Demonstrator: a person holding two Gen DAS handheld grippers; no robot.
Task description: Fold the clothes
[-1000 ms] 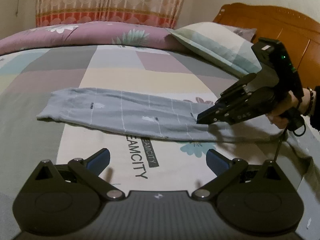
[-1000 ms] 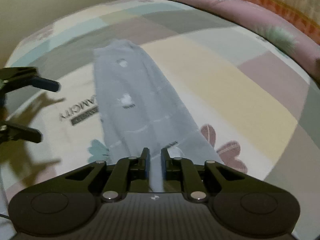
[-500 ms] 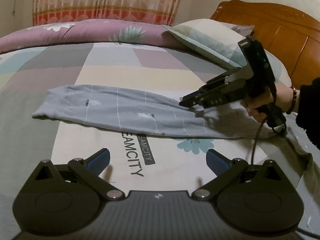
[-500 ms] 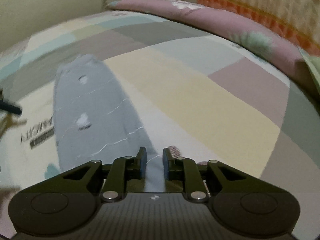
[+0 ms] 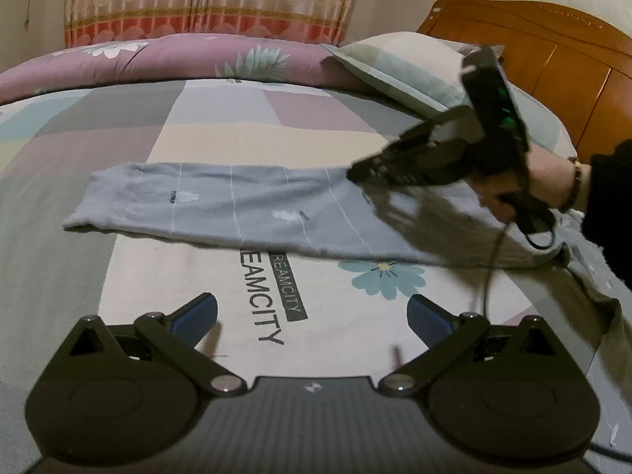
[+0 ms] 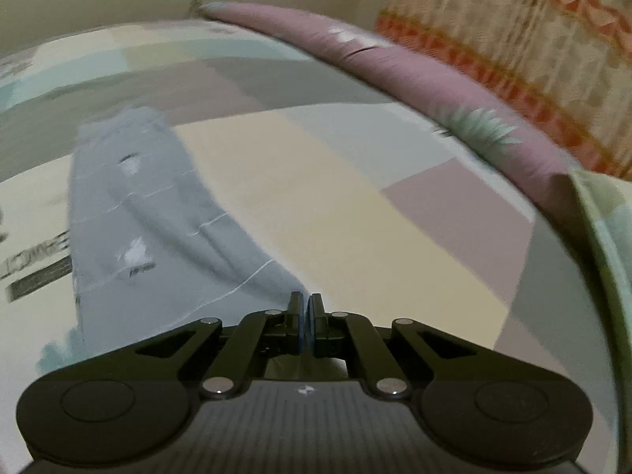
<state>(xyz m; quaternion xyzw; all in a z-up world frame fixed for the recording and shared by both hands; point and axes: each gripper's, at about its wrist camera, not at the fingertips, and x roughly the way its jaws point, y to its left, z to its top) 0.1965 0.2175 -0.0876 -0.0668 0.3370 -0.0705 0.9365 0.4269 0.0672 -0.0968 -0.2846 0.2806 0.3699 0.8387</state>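
right gripper [image 6: 306, 308], jaws pressed together over the far edge of the grey garment [image 5: 245, 213] lying flat across the patchwork bedsheet [image 5: 221, 146], sits at three o'clock of it, while left gripper [image 5: 312, 316] hangs wide apart at six o'clock.

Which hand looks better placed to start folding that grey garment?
Probably the right: its tool is shut at the grey garment's far edge, while the left tool hangs open over bare bedsheet.
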